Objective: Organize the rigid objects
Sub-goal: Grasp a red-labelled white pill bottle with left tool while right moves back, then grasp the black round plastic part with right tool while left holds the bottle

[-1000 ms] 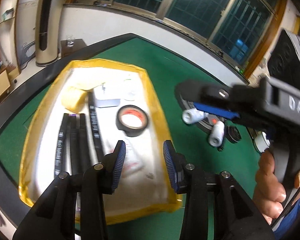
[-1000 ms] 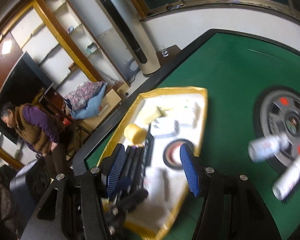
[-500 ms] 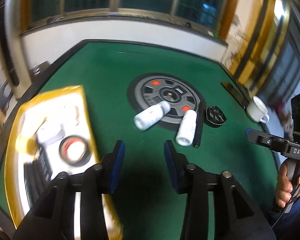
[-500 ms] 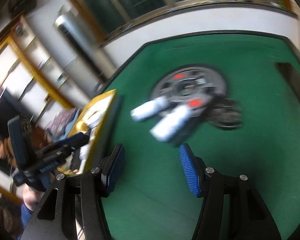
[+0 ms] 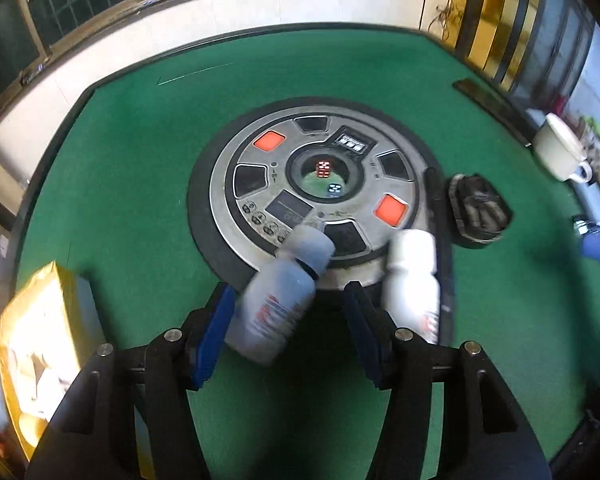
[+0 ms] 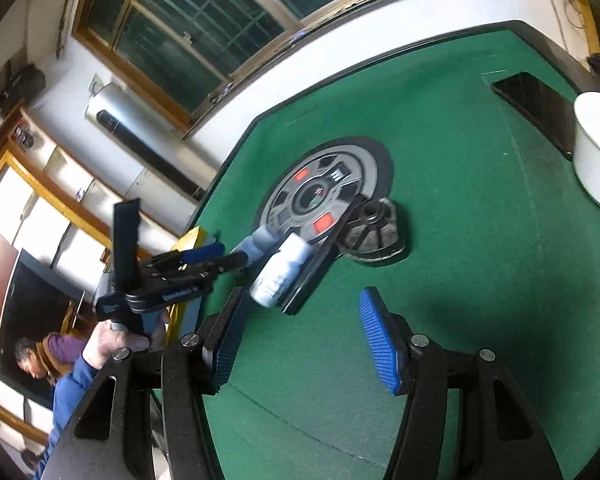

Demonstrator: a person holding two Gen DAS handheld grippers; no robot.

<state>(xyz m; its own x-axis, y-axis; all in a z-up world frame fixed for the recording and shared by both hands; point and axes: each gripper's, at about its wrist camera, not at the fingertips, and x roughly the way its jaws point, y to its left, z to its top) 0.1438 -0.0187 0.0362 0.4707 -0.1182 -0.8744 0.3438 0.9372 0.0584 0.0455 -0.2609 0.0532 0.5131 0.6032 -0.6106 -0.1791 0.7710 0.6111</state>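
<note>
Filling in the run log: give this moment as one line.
left claw: opening, around grey-capped bottle, ungripped | right claw: open, empty | white bottle: lying beside | table: green felt

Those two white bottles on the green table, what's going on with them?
A person holds a gripper in each hand over the green table. The left gripper is at the nearer white bottle, which lies between its jaws as they open; whether they touch it cannot be told. The second bottle lies beside it against the round centre console. The right gripper hangs open, holding nothing.
</note>
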